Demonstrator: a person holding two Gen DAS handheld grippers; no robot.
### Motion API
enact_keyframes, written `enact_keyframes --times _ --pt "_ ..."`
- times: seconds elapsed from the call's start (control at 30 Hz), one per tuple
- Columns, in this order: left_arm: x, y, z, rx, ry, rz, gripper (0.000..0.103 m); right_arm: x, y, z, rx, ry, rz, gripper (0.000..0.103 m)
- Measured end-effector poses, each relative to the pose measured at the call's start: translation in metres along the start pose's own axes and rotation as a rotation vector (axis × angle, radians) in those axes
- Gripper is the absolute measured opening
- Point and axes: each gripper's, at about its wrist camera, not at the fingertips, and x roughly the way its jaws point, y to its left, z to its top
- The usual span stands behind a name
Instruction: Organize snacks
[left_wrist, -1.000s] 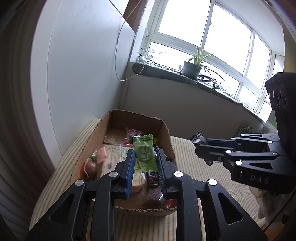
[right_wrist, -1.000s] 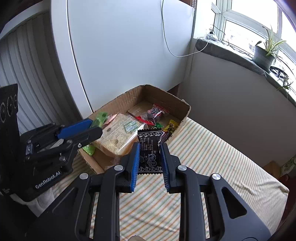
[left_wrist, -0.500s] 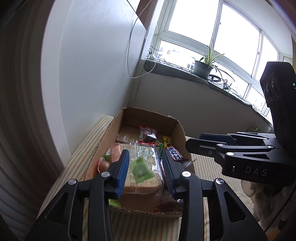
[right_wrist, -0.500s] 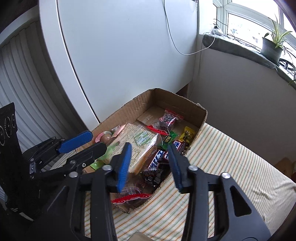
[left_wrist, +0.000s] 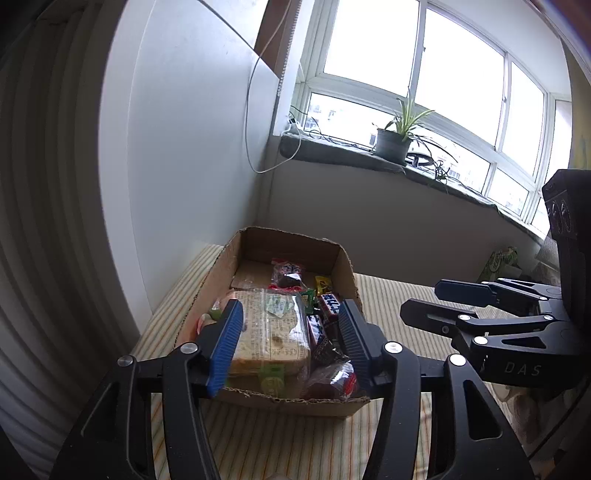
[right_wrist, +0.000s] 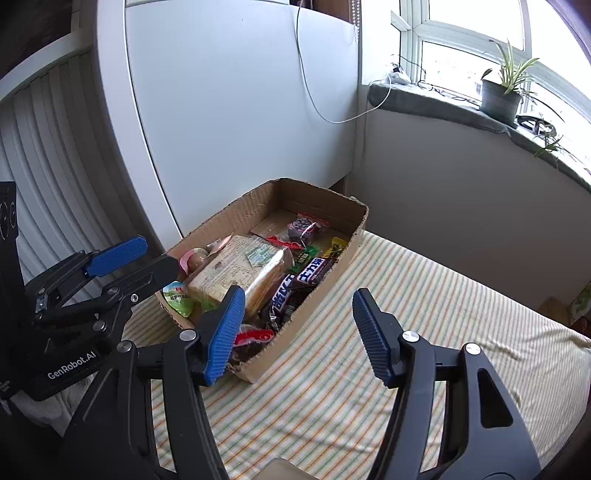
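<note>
Your left gripper (right_wrist: 136, 254) hangs over the near left corner of the cardboard box (right_wrist: 236, 214), its jaws parted partway and holding nothing; they have just been opening. The box sits on the striped cloth (right_wrist: 424, 314), its far end close to the white wall panel (right_wrist: 240, 110), and the snacks fill it. At its near left corner lies a green packet (right_wrist: 177, 295), with a pink-wrapped sweet (right_wrist: 194, 258) just beyond it. A clear-bagged loaf of sliced bread (right_wrist: 240, 269) takes up the middle, pale and squarish with a small green label on top. Right of the loaf lie dark chocolate bars (right_wrist: 299, 284) with white lettering, and a red-trimmed pack (right_wrist: 251, 338) sits at the near end. Farther in are a red-edged bag of dark sweets (right_wrist: 304, 227) and a yellow packet (right_wrist: 338, 247) against the right wall. Your right gripper (right_wrist: 297, 328) hovers over the box's near right edge, jaws wide and empty, also just opened. A potted plant (right_wrist: 498, 92) stands on the far right windowsill.
</note>
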Motion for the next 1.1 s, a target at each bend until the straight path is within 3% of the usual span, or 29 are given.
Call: enact_keyframes --times 0.17,0.23,0.6,1.1 --pt "-0.01 -0.002 -0.006 -0.011 -0.014 -0.003 0.057 -0.026 -0.003 -0.015 0.0 -0.045 -0.044 0.07" --pt "-0.012 -0.004 -0.01 -0.007 -0.008 -0.002 0.064 -0.034 -0.005 -0.021 0.006 -0.061 -0.056 0.071" --pt "-0.02 -0.013 -0.02 0.021 -0.014 0.013 0.079 -0.051 0.0 -0.057 0.019 -0.08 -0.12 0.073" --pt "-0.02 -0.016 -0.022 0.022 -0.017 0.052 0.08 -0.052 -0.004 -0.066 0.039 -0.076 -0.15 0.073"
